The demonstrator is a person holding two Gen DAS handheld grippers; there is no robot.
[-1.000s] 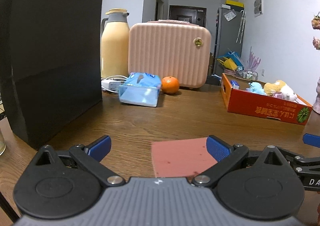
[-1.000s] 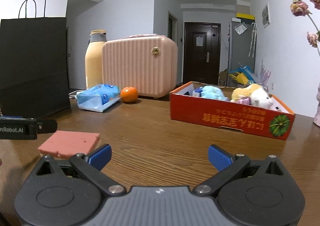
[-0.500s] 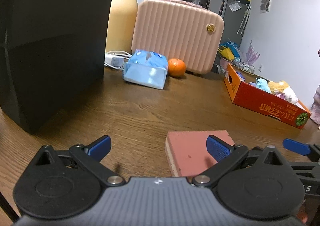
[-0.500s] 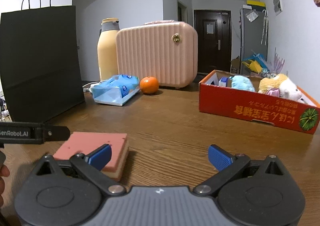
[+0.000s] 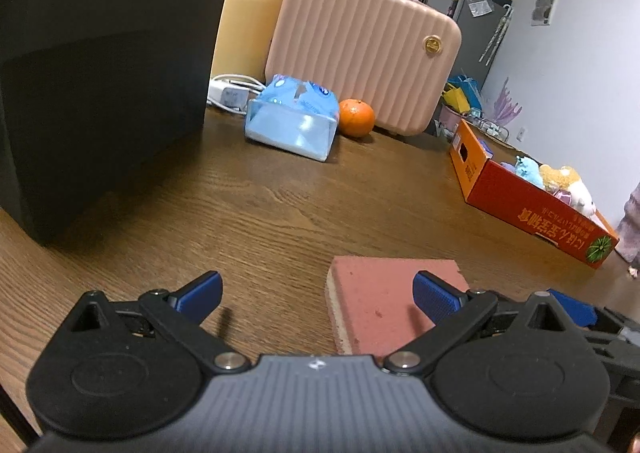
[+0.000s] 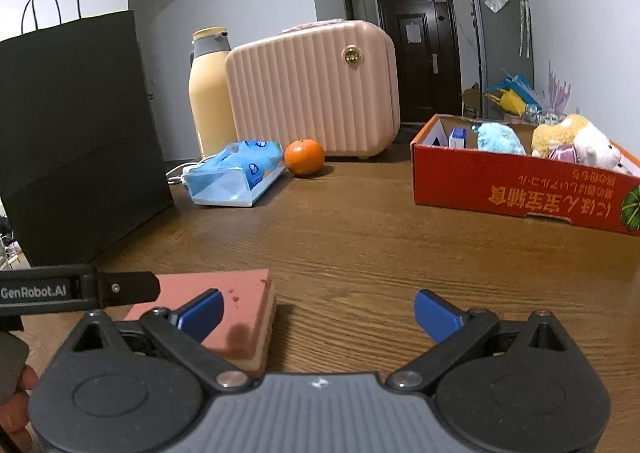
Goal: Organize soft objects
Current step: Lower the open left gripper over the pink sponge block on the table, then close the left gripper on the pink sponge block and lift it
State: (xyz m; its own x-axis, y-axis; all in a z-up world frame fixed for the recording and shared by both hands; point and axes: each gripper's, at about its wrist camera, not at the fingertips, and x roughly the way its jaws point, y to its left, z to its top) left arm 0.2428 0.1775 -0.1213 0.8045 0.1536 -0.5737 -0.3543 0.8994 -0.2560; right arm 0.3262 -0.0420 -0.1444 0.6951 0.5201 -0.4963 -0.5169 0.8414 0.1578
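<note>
sponge [image 5: 384,301] on table | left fingers [image 5: 434,297] wide apart | right fingers [image 6: 436,315] wide apart

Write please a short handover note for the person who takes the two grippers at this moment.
Left gripper: open, empty, its right finger over the pink sponge.
Right gripper: open, empty, its left finger over the same sponge.
The sponge lies flat on the table, not gripped.
Done: plush toys already sit in the red box.
Left: grip the sponge, probably move it into the box.

Sponge [image 5: 384,301] lies on table [image 5: 280,213]; box [image 6: 520,193] right, bag [image 6: 80,133] left, suitcase [image 6: 312,89] behind
</note>
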